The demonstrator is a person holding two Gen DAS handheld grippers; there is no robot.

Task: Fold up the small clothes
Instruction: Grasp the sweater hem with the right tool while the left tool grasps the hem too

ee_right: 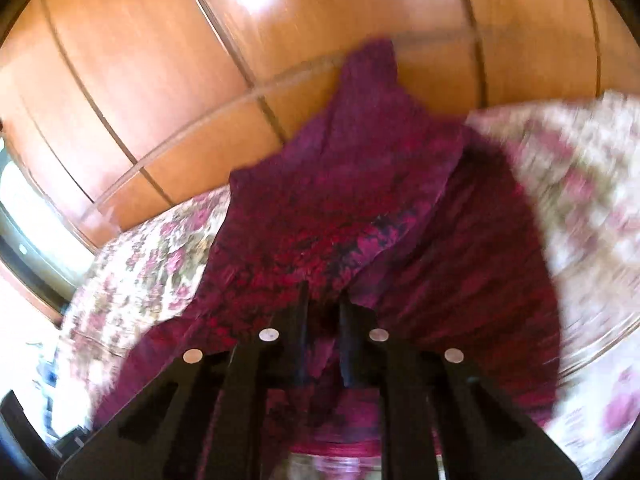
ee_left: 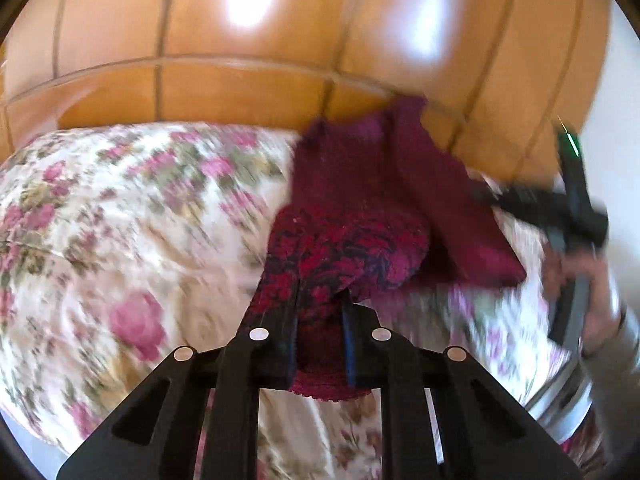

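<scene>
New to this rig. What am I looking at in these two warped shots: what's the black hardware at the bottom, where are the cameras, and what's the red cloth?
No robot arm here: a person carries a hand-held gripper in each hand, with a fisheye camera on each looking forward along its two fingers. That explains the round, bent pictures.

The left wrist view shows the left hand-held gripper shut on a dark red patterned garment. The other gripper and the person's hand appear at its right edge.

The right wrist view shows the right hand-held gripper shut on the same garment.

Below lies a floral bedspread; behind stands a wooden panelled wardrobe. Both pictures are blurred.
</scene>
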